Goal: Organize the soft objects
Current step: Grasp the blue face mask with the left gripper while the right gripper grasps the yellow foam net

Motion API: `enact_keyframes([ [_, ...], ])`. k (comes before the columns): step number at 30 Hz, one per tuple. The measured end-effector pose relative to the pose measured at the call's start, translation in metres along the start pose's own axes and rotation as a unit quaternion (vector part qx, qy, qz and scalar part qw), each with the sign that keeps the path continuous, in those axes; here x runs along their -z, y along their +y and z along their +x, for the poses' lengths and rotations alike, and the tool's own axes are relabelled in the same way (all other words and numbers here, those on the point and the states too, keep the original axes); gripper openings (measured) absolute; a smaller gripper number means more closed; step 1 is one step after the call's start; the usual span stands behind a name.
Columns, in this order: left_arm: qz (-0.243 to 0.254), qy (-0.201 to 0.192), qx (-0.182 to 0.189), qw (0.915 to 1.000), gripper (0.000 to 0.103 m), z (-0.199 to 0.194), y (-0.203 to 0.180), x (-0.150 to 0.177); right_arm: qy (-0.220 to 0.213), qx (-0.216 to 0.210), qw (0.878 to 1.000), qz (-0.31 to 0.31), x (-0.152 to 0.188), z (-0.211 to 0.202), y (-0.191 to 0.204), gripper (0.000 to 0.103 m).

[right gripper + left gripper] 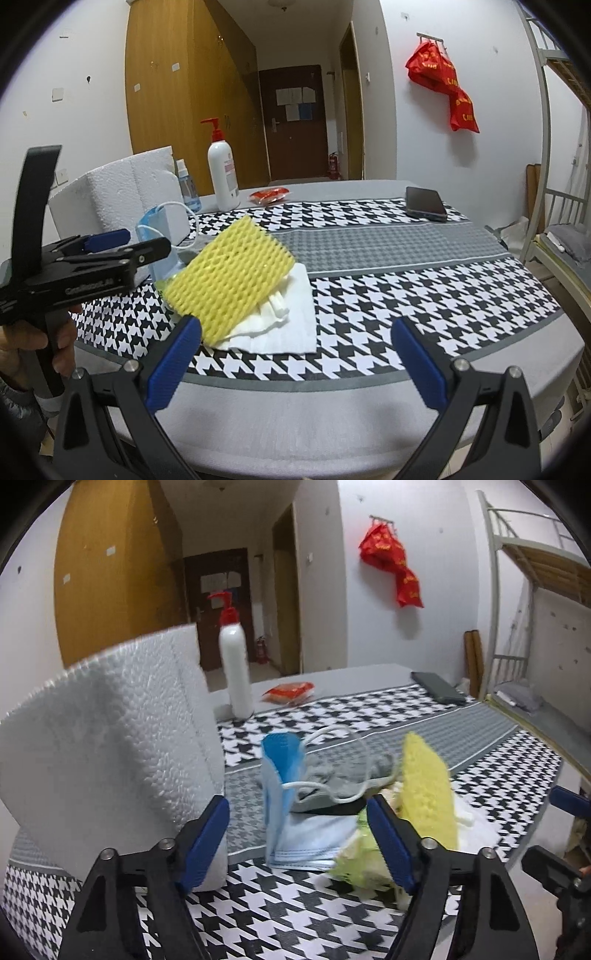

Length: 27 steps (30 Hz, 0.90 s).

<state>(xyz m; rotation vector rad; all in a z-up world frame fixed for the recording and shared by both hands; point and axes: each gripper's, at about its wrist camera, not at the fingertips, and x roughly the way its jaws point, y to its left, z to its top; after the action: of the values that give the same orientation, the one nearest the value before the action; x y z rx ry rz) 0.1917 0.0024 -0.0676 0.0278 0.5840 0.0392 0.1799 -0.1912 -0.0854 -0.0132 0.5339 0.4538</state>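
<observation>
A pile of soft things lies on the houndstooth cloth: a blue face mask [284, 805] folded upright, a grey cloth [343, 775], a yellow foam net [428, 794] standing on edge, a green-yellow piece [358, 864] and a white tissue [288, 321]. My left gripper [299, 842] is open, its jaws either side of the mask and just short of it. It shows from the side in the right wrist view [125, 243]. My right gripper [295, 362] is open and empty near the table's front edge, with the yellow net [232, 273] just beyond its left finger.
A white foam block [107, 746] stands close on the left. Behind are a white pump bottle [222, 173], a small blue spray bottle [188, 190], a red packet [267, 194] and a dark phone [424, 208]. A bunk bed frame [554, 147] stands at the right.
</observation>
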Motion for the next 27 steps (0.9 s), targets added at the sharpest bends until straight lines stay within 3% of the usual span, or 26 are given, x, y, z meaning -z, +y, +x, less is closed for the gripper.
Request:
enact_keyframes([
  [14, -0.016, 0.045, 0.003, 0.9989, 0.026, 0.02, 0.014, -0.005, 0.017, -0.02, 0.999, -0.019, -0.01, 0.023, 0.019, 0.103],
  [18, -0.031, 0.067, 0.023, 0.997, 0.022, 0.027, 0.02, -0.003, 0.028, -0.025, 0.999, -0.02, -0.016, 0.032, 0.025, 0.103],
  [27, -0.02, 0.059, 0.047, 0.9969, 0.005, 0.023, 0.019, -0.004, 0.045, -0.028, 0.998, -0.037, -0.024, 0.045, 0.042, 0.103],
])
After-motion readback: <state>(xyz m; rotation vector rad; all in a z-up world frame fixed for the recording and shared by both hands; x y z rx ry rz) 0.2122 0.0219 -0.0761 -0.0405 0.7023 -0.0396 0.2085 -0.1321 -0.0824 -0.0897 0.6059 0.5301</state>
